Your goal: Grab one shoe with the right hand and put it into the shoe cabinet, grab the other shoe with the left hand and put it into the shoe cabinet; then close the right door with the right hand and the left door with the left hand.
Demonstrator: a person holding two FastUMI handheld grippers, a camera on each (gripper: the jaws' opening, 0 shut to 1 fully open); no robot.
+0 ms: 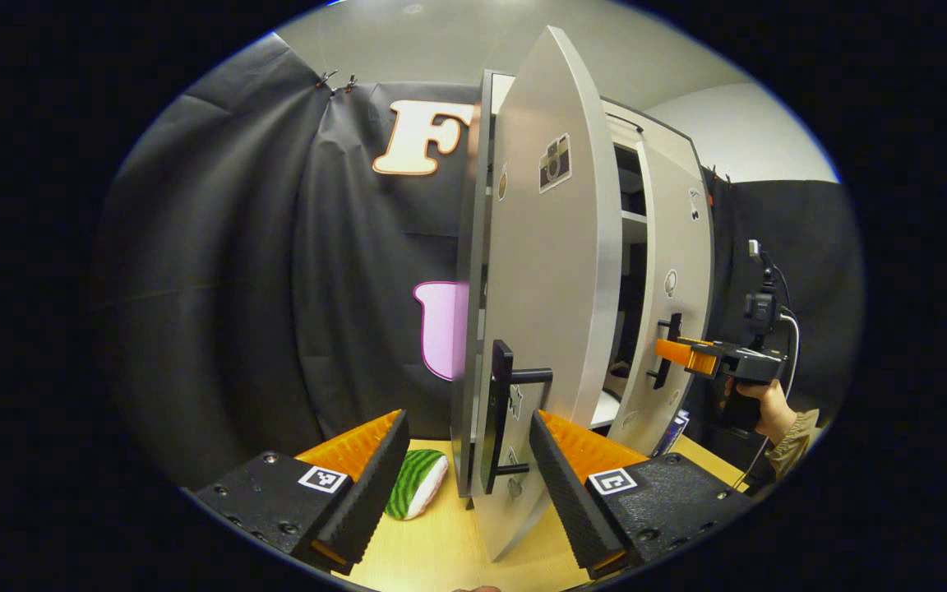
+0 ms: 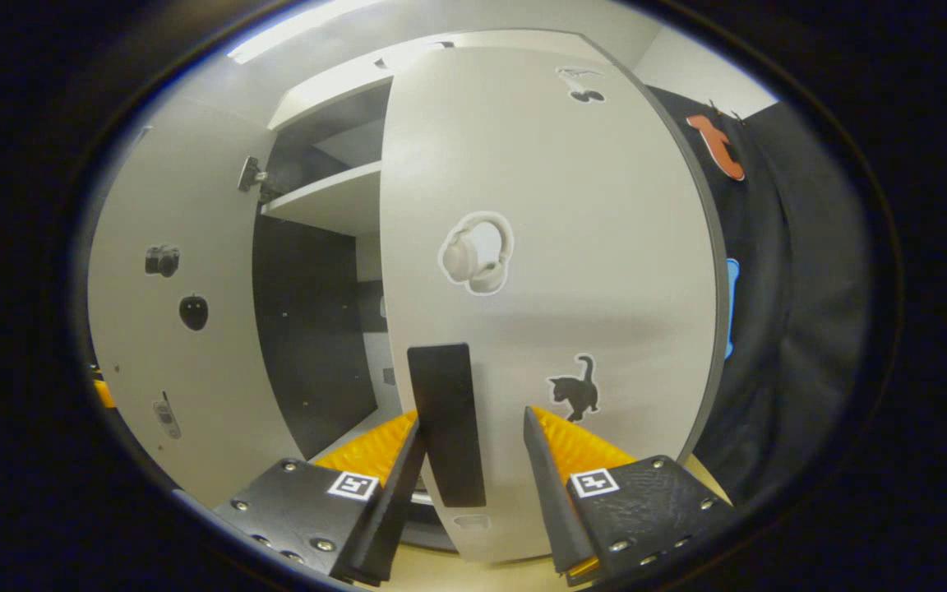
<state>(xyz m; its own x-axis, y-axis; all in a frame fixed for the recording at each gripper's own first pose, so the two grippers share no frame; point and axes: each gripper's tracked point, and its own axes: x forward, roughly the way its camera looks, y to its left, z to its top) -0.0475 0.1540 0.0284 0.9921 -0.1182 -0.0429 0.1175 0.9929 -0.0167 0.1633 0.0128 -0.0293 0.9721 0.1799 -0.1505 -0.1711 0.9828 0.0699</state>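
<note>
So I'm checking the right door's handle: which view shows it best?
The right gripper view: the right door's handle stands large between the right tool's fingers. The left gripper view shows it small and distant.

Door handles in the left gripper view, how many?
2. One handle on the left door, between the left gripper fingers; one handle on the right door, at the right gripper.

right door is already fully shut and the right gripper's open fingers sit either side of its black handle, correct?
Not fully shut. In the right gripper view the right door stands ajar, the cabinet's dark interior and a shelf showing past its edge. The right gripper is open, fingers either side of the black handle.
</note>
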